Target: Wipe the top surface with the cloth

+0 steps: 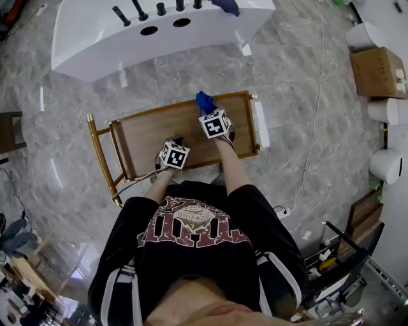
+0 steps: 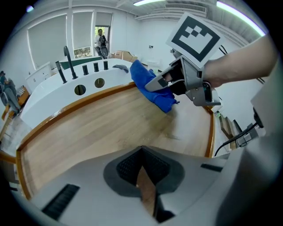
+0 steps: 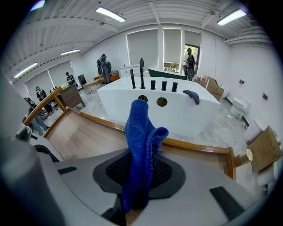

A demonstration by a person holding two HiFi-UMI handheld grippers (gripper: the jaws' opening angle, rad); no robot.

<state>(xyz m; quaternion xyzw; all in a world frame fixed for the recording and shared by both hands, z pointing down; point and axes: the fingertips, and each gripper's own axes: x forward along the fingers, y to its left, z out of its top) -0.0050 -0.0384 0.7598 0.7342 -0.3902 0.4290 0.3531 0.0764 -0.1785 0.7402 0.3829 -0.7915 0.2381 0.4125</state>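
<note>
A long white unit (image 1: 95, 38) fills the far side, just beyond the desk's far rim with a strip of grey marble floor (image 1: 299, 76) between them; it carries five black fixtures (image 1: 139, 9), two round holes (image 1: 149, 30) and one dark cloth (image 3: 191, 96) lying loose near its right end; the desk (image 1: 153, 137) is a wooden top with a raised wooden rim on all four sides and a gold rail (image 1: 100, 156) standing up at its left end, so any sweep is bounded by that rim; most of the wood is bare, with the widest free stretch to the left of both tools; the person stands against the near edge; off to the right, well apart, stand one cardboard box (image 1: 376, 71) and three white round containers (image 1: 386, 109), and a thin white cable (image 1: 313, 121) trails across the floor beside the desk's right end; two grippers work over the top; the right gripper (image 3: 140, 172) is at the far rim toward the right, its jaws clenched on one blue cloth (image 3: 139, 128), which stands up from them in a folded bunch over the rim; the left gripper (image 2: 142, 170) sits low by the near edge, jaws pressed together with nothing in them, pointing across bare wood toward the other tool.
</note>
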